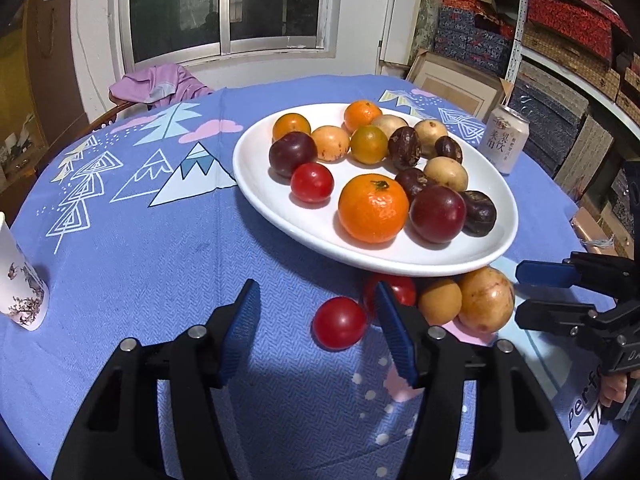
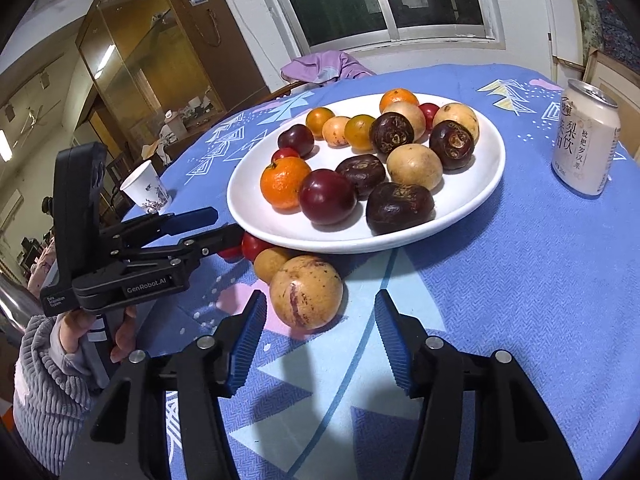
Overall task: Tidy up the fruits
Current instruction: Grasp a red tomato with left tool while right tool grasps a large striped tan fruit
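The white plate [image 1: 280, 208] sits mid-table, already full. Four fruits lie on the cloth against its near rim: a large speckled yellow fruit [image 2: 306, 292], a small yellow one [image 2: 270, 264], two cherry tomatoes [image 1: 339, 322]. The left gripper [image 1: 316, 332] and right gripper [image 2: 320, 338] both gape empty; best to close gently, lift clear over the rim.

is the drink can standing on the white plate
No, the drink can stands upright on the blue tablecloth, beside the white plate.
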A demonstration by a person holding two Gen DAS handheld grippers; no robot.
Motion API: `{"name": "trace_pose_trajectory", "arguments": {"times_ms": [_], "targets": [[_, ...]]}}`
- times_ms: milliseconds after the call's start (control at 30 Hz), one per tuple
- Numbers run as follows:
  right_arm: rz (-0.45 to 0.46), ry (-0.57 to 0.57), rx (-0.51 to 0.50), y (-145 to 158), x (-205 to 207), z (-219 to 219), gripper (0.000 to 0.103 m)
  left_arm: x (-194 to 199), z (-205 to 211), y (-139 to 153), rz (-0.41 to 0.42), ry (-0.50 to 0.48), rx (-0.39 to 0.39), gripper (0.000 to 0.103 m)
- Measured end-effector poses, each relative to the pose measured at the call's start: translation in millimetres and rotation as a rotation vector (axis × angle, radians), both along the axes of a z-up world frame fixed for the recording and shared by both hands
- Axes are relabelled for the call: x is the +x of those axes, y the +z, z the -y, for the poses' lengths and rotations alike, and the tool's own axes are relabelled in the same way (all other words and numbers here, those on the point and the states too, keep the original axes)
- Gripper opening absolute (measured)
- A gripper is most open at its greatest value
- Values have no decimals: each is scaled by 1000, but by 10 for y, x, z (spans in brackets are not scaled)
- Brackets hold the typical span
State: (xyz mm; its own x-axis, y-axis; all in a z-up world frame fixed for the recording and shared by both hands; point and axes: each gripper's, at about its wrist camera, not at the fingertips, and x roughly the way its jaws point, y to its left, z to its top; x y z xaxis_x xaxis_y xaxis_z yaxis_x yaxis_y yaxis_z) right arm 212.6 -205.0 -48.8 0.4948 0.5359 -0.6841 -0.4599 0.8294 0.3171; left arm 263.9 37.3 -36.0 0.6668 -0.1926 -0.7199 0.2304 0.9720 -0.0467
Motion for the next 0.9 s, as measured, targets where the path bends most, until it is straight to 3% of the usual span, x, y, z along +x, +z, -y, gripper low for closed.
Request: {"name": "trace_pose_trajectory", "arguments": {"times_ms": [233, 333, 467, 733, 833, 900], "targets": [[-41, -57, 63, -19, 116, 128, 57, 4, -57, -75, -68, -11, 6, 62], [-38, -57, 68, 0, 113, 129, 57, -42, 6, -97, -75, -34, 52, 62], [-23, -33, 32, -4, 82, 45, 57, -76, 134, -122, -62, -61, 115, 62], [-25, 10, -4, -54, 37, -124, 57, -28, 136, -113, -60, -81, 104, 63], [-32, 25, -17, -84, 34, -197, 48, -32, 156, -105, -46, -110, 131, 62], [-26, 22, -32, -95, 28, -232, 47, -33, 178, -99, -37, -140, 146, 56]]}}
